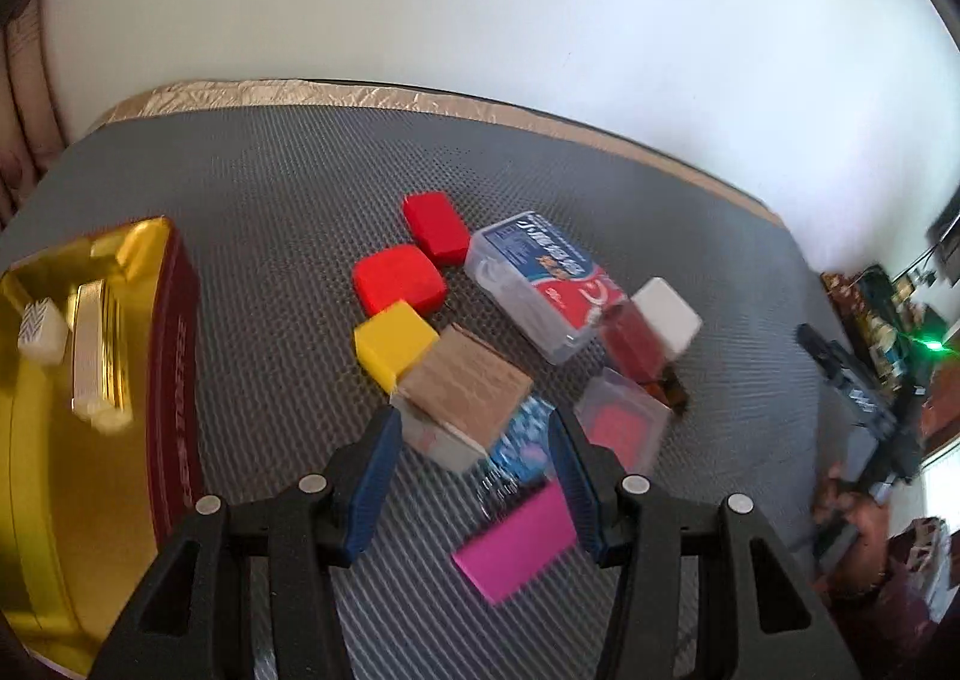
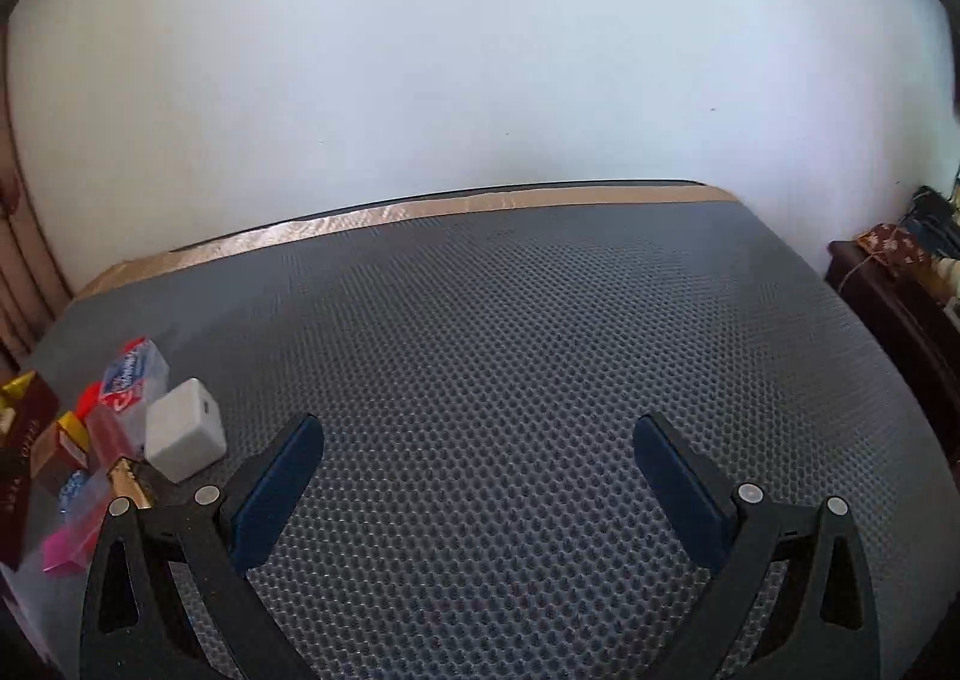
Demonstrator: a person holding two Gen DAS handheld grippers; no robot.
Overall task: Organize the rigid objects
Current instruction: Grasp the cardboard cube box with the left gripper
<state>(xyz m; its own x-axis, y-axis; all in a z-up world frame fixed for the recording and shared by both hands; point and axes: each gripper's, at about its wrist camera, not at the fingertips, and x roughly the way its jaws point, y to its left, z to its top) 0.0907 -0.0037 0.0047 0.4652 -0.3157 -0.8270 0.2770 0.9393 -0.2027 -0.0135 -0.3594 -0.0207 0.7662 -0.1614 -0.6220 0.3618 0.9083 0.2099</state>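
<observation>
The left gripper (image 1: 474, 452) hangs with jaws open and empty above the cluster of blocks (image 1: 396, 347) mid-tabletop (image 1: 270, 188); the right gripper (image 2: 477, 470), jaws wide, holds nothing.

The gold tin (image 1: 72, 440) was cut off at the left edge; the brown-topped box (image 1: 465, 389) hid a blurred blue packet (image 1: 522, 443).

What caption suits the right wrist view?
Open right gripper over bare grey mat, white block at left.
</observation>
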